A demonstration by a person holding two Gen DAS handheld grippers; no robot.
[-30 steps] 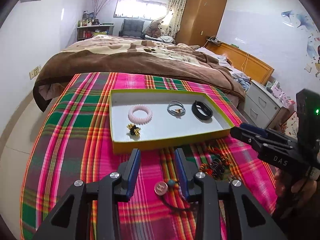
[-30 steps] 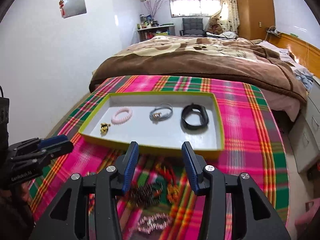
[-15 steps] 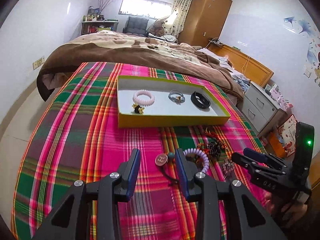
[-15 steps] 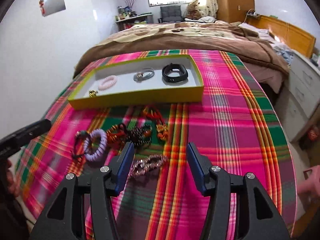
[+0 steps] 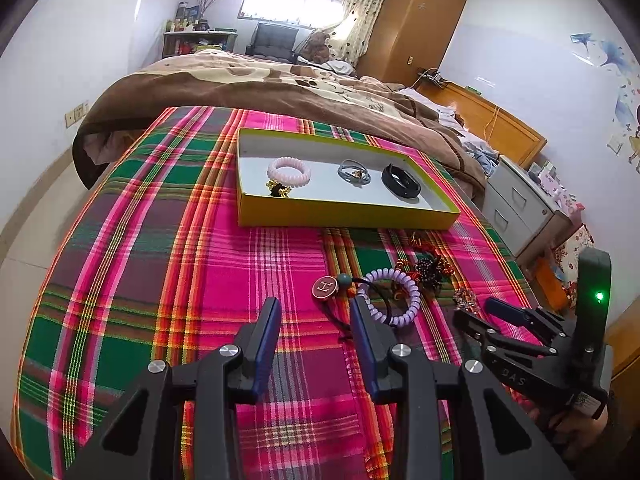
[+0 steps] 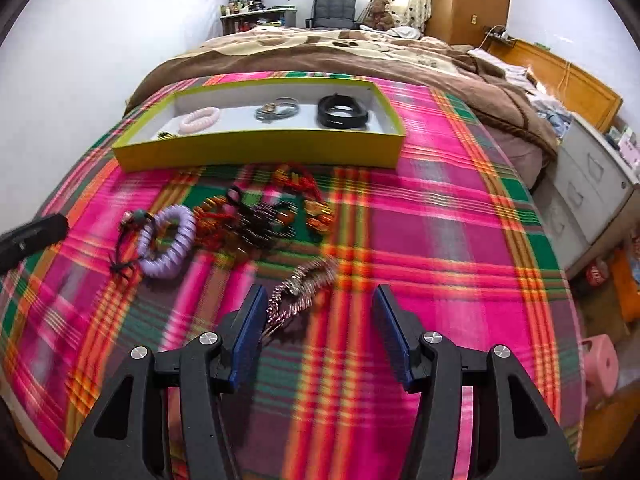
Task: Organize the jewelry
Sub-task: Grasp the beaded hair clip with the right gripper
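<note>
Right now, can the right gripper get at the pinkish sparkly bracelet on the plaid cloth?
Probably yes. The right gripper has its jaws wide apart and empty, and the sparkly bracelet lies loose on the plaid cloth just ahead, toward its left jaw. Nothing covers it.

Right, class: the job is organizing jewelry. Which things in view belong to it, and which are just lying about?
Part of the job:
- yellow tray
- pink coil bracelet
- black band
- purple coil bracelet
- beaded pile
- sparkly bracelet
- left gripper, open
- right gripper, open

Just lying about:
- brown blanket
- wardrobe
- drawers
- teddy bear
</note>
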